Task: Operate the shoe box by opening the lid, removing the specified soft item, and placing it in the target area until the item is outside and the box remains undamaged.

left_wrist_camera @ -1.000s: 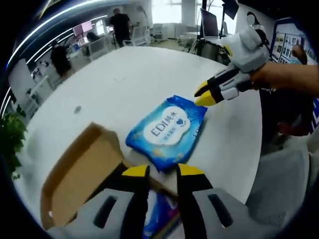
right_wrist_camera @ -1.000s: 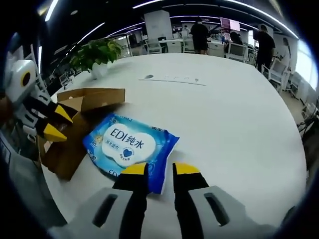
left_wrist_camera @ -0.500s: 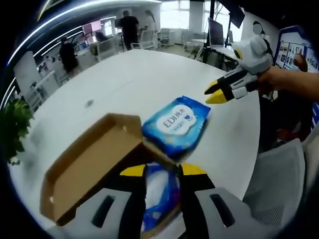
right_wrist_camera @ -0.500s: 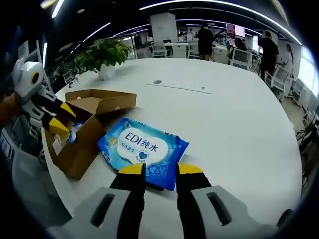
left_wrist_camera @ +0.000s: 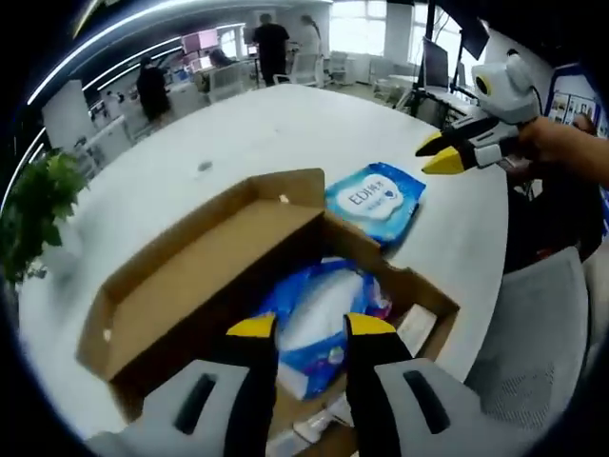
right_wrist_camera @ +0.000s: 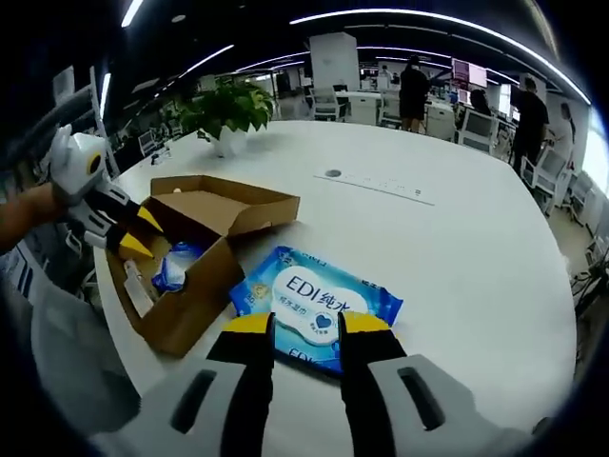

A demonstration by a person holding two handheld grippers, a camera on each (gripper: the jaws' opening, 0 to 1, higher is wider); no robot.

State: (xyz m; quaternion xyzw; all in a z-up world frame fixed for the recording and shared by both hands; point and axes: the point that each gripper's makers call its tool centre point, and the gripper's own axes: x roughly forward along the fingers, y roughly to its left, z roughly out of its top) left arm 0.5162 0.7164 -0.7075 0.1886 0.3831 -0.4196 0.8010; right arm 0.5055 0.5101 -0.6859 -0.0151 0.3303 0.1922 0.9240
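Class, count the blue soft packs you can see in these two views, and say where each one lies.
2. One wipes pack lies on the white table beside the open shoe box. Another blue pack lies inside the box; more may be hidden underneath.

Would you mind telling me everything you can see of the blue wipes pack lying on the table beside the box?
The wipes pack is a soft, flat, glossy blue pouch with a white label panel printed "EDI" beside Chinese characters and a small blue heart. It lies face up on the white table, outside the open cardboard box, right next to the box's side; whether they touch is unclear. Neither gripper holds it: the right gripper hovers just before its near edge, and the left gripper is over the box.
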